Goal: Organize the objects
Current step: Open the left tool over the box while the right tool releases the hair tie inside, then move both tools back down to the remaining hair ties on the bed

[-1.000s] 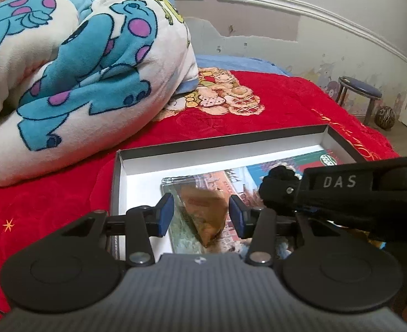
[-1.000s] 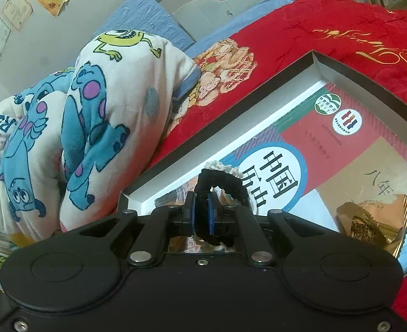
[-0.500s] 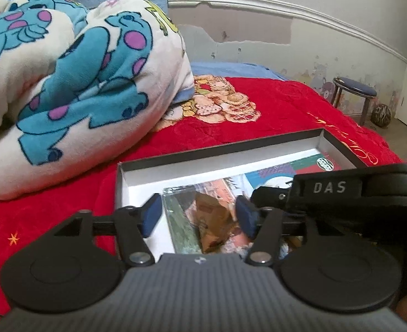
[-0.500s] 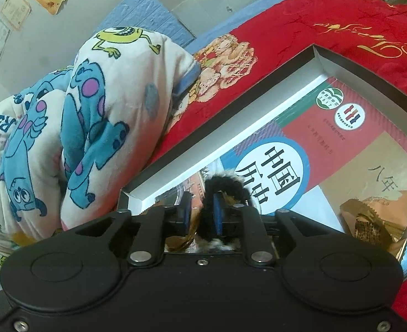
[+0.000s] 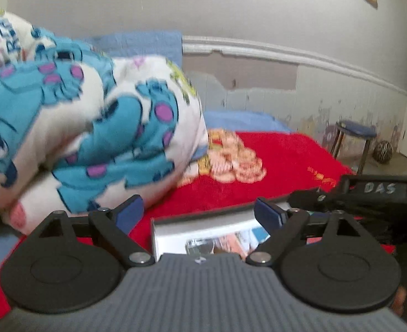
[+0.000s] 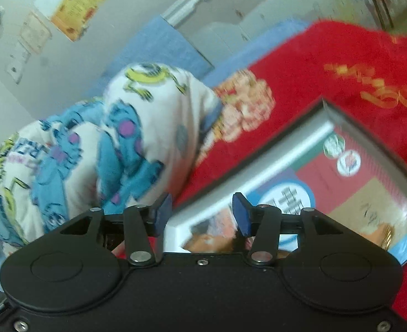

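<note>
A shallow rectangular cardboard box (image 6: 328, 116) with a dark rim and white inner walls lies on a red plush bedspread (image 6: 328, 63) bearing gold lettering and a cartoon-bear print. Inside the box lies a red and blue paperback textbook (image 6: 350, 182) with a white circle of Chinese characters; a crinkled gold foil wrapper (image 6: 388, 238) rests on its lower right part, and another glossy printed sheet or packet shows blurred at the box's near left corner. In the left wrist view only the box's (image 5: 203, 222) near left corner is visible, with part of its contents too blurred to name.

The left gripper (image 5: 197, 210) has its blue-padded jaws spread wide, having just been opening, with nothing between them. The right gripper (image 6: 202, 213) stands about half open, its jaws also having just been opening, and no object is pinched between the pads. In the left wrist view the right gripper (image 5: 308, 197) reaches in from the right, its black body marked "DAS", just beside the left gripper's right finger.

A bulky white fleece blanket (image 5: 87, 127) printed with blue purple-spotted monsters is heaped at the left, near the box's corner. Behind it stands a blue pillow (image 5: 142, 41) against a grey wall (image 5: 258, 13) with peeling paint, a white moulding and pinned posters. A small blue-topped stool (image 5: 355, 135) and a striped ball (image 5: 383, 151) stand on the floor beyond the bed.
</note>
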`<state>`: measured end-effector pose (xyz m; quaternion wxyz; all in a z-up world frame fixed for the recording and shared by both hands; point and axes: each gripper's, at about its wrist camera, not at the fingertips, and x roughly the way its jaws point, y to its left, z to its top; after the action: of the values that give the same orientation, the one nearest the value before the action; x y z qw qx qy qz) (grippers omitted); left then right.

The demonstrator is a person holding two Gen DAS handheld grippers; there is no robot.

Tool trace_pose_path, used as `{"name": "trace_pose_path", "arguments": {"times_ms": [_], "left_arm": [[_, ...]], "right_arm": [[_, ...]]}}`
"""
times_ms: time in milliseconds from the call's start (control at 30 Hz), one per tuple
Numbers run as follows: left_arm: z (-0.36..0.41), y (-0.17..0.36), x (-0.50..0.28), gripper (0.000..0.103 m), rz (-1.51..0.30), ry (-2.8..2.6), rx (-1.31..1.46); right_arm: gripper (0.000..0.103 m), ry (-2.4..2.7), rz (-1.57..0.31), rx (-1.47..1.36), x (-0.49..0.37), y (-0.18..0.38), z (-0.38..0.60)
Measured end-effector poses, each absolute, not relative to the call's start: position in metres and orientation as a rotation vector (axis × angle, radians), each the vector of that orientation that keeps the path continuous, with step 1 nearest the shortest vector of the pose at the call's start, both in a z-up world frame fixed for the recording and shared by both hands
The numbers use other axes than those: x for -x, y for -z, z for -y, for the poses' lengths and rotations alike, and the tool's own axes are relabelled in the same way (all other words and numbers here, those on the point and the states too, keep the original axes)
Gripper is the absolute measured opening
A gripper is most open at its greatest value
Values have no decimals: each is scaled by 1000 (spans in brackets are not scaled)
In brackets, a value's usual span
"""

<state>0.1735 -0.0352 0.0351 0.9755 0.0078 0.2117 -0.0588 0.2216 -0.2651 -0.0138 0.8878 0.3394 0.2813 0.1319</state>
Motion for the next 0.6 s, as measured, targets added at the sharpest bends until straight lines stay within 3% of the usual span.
{"name": "trace_pose_path", "arguments": {"times_ms": [100, 267, 433, 600], "left_arm": [[33, -57, -158, 93, -385, 126, -10], [28, -87, -125, 101, -348, 141, 29], [28, -111, -95, 101, -314, 163, 40], [25, -125, -60, 103, -302, 175, 28]], "right_arm": [[55, -283, -524, -690, -205, -15, 270], [74, -262, -426, -648, -159, -56, 278], [82, -214, -389, -541, -108, -80, 285], [83, -159, -385, -533, -68, -84, 290]]}}
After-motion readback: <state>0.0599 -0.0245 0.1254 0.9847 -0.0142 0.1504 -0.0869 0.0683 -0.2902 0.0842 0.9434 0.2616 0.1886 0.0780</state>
